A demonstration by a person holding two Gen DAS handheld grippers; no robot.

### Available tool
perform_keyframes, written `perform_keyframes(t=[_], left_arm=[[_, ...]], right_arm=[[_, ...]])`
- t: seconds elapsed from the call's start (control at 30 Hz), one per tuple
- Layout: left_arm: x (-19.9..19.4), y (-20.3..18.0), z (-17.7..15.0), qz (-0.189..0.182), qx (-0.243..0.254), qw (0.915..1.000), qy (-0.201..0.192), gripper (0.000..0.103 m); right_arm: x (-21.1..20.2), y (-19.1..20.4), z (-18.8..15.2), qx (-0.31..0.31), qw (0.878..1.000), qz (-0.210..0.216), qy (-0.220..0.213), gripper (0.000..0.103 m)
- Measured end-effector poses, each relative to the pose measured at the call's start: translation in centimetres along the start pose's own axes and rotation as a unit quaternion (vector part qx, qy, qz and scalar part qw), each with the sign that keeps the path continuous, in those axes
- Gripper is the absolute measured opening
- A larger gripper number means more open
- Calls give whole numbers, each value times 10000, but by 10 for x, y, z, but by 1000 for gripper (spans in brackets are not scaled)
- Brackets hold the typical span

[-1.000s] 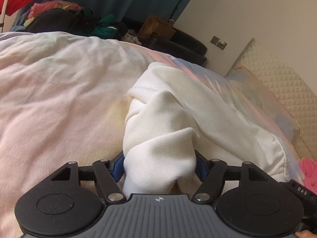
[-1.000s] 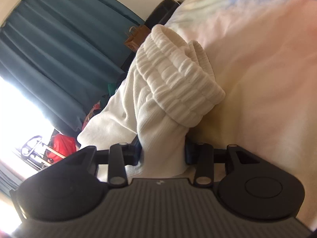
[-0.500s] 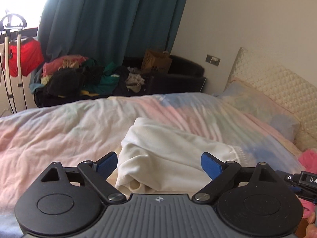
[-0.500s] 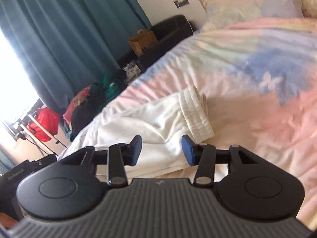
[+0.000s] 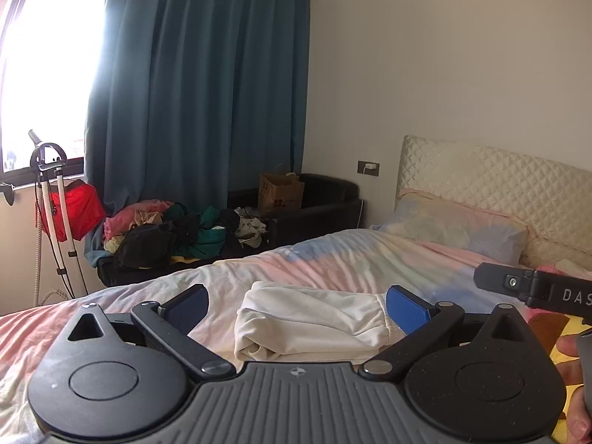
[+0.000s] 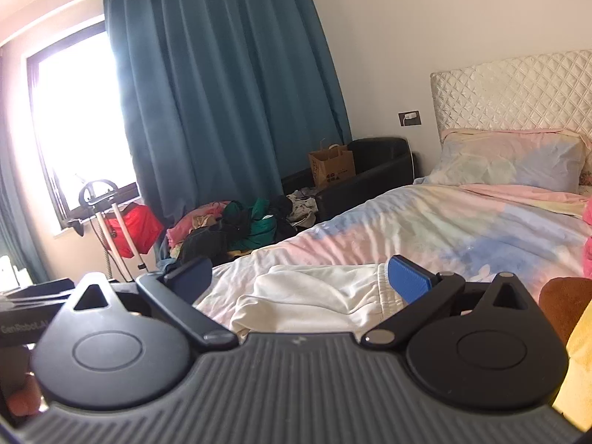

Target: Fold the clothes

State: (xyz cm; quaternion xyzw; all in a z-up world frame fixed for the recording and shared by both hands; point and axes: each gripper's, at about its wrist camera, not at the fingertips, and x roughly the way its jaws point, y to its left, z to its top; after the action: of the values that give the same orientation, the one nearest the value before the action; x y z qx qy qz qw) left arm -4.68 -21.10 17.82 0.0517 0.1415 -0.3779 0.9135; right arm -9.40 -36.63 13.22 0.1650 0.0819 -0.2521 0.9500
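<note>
The folded white cotton garment [image 5: 310, 318] lies low-centre on the pastel bedspread [image 5: 333, 262]. The left gripper [image 5: 296, 301] and right gripper [image 6: 299, 275] have just been opening; nothing sits between them. It looks soft, light, floppy; probably best pinched at the ribbed hem [image 6: 384, 288].

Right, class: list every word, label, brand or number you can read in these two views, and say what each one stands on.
"DAS": white letters on the right gripper body at the right edge of the left wrist view, cut off by the frame.
"GenRoboLA": faint lettering on the left gripper body at the left edge of the right wrist view, partly hidden.
Brown paper bag: dark printed marks, too small to read.
</note>
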Motion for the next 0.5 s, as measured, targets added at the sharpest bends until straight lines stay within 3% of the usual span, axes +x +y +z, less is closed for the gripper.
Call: perform_keyframes(t=[0.17,0.33,0.5], left_arm=[[-28,6,-23,55,-58,9999,-145,103],[-35,11,-48,355,-60,9993,-125,103],[-32,17,-70,374,11,9993,-34,103]], right_arm=[[-19,14,-21,-282,9995,67,-137,103],[-20,22,-49,-546,9985,41,-84,103],[-18,23,-78,-518,9986,-92,-102,103]])
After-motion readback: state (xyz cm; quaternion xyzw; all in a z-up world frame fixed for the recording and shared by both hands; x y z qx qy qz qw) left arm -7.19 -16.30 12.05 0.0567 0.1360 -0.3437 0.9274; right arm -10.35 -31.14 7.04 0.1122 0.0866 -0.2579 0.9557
